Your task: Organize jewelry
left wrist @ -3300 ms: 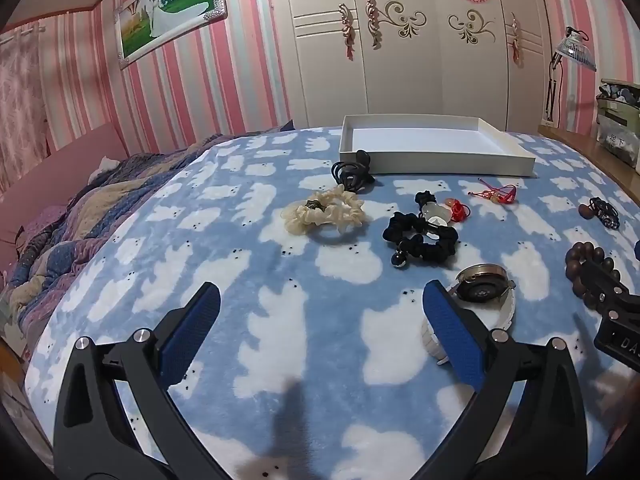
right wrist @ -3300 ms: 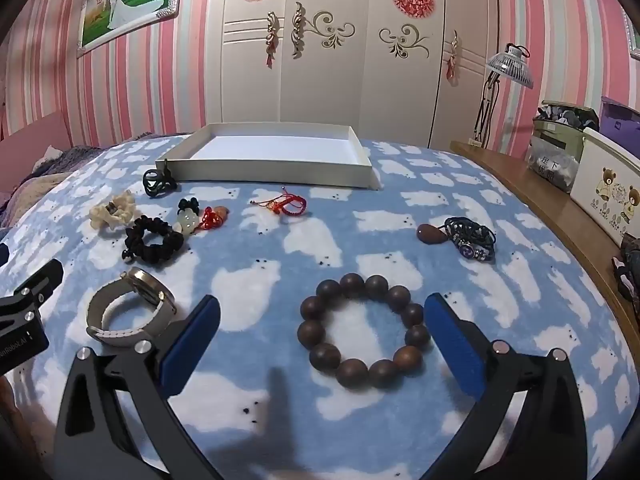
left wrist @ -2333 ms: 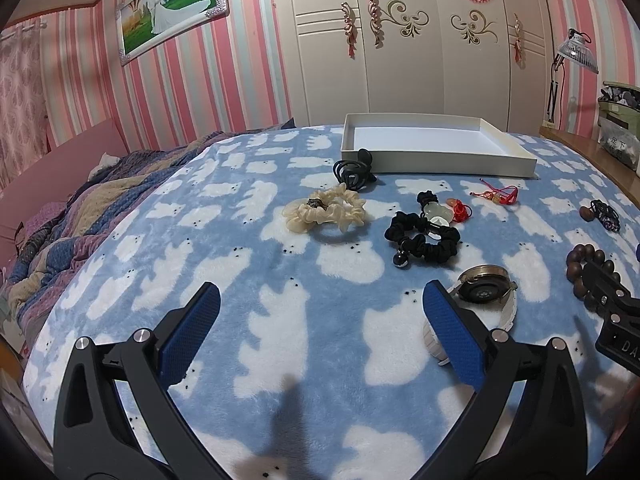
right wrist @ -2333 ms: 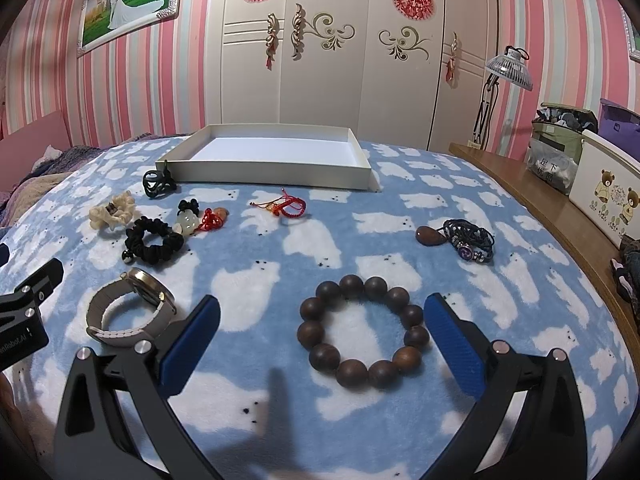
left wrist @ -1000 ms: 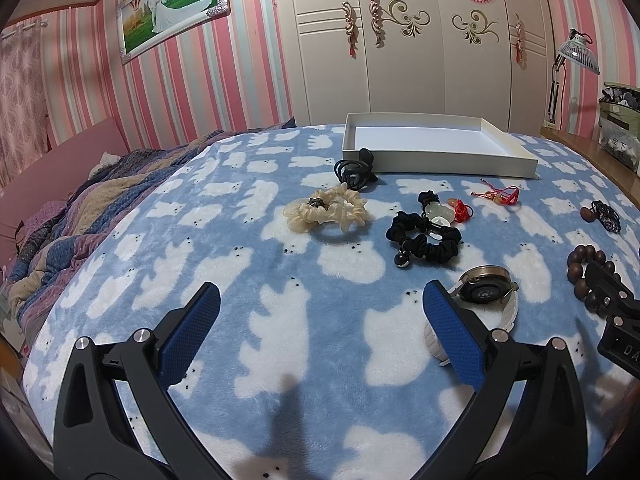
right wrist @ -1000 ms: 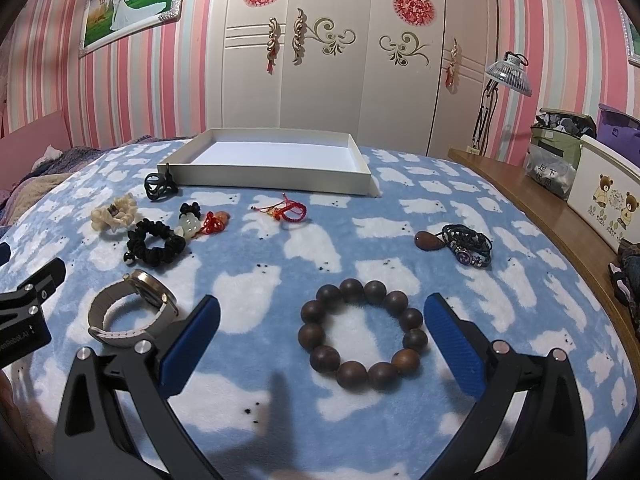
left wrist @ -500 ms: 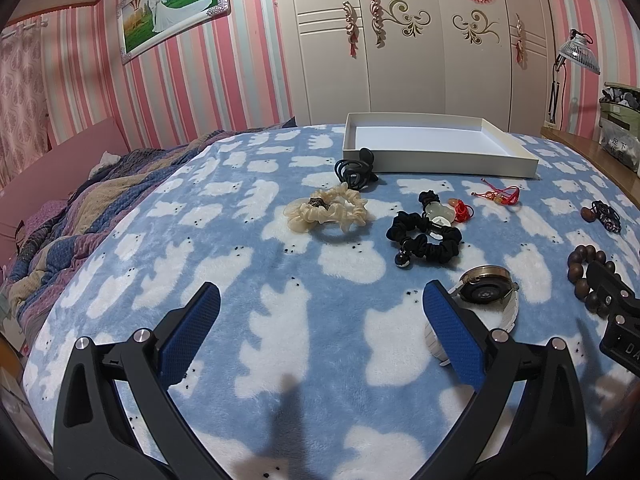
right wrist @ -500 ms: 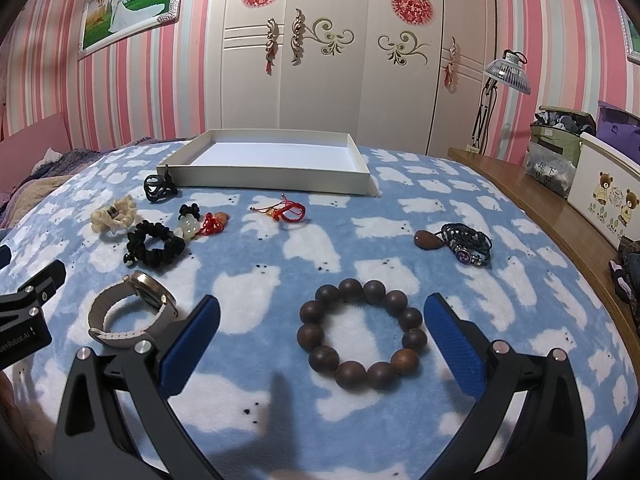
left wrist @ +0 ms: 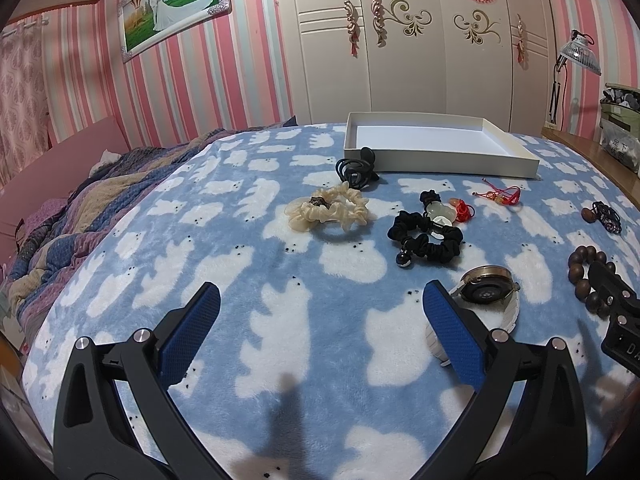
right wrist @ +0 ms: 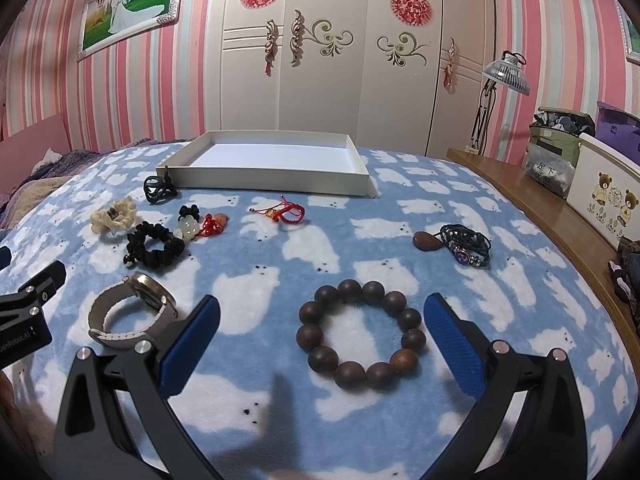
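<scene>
A blue fleece blanket (left wrist: 304, 264) with white bears is spread over the bed; pink striped walls (right wrist: 132, 92) are seen behind. Jewelry is scattered before the white tray (right wrist: 280, 184). The wooden bead bracelet (right wrist: 360, 338) is framed by the right gripper (right wrist: 320, 316), spread wide; the left gripper (left wrist: 320, 312) is likewise held apart, empty.

Tray (right wrist: 264, 186) at far side of blanket (right wrist: 320, 248). Bead bracelet (right wrist: 360, 340) nearest, right of watch (right wrist: 132, 312). Scrunchie (right wrist: 154, 246) behind watch. Cord bracelet (right wrist: 466, 244) far right of scrunchie.
</scene>
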Demonstrator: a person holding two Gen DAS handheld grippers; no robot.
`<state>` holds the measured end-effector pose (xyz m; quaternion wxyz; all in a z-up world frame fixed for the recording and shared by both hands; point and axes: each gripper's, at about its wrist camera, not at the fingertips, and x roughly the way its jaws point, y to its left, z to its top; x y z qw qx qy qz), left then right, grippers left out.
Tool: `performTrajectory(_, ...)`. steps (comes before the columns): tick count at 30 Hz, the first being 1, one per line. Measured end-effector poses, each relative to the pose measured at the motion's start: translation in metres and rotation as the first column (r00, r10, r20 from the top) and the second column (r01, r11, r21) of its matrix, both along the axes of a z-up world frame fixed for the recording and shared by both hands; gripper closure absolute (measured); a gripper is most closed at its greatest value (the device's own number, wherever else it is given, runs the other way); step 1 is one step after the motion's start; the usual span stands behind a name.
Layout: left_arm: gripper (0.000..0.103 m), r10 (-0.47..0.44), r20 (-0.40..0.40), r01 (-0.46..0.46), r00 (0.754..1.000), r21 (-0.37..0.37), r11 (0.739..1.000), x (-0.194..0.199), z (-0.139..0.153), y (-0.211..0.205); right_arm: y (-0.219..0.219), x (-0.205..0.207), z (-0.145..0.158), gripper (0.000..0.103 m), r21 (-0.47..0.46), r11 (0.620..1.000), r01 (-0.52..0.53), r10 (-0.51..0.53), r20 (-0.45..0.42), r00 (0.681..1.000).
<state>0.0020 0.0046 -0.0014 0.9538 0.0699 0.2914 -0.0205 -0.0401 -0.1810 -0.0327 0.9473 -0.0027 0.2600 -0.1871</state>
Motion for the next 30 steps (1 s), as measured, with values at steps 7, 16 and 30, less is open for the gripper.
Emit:
performTrajectory(7,0.003,0.001,0.000,-0.001,1.000,0.002,1.000,-0.0009,-0.0002,0.0007,-0.0006,0.0000,0.0001,0.001,-0.001,1.000,0.000,0.000,0.000,1.000)
performTrajectory(16,0.003,0.002,-0.001,-0.002,1.000,0.001,1.000,-0.0007,-0.0007,-0.0004,-0.0005,-0.0002,-0.0002,0.001,0.000,1.000,-0.001,0.001,0.000,1.000)
performTrajectory(30,0.003,0.039,-0.038,-0.039,0.999,-0.010,0.999,0.0034,-0.0007,0.0058,0.0039,-0.0044,0.0030,0.001,-0.007,0.999,-0.036,0.037,0.023,0.999)
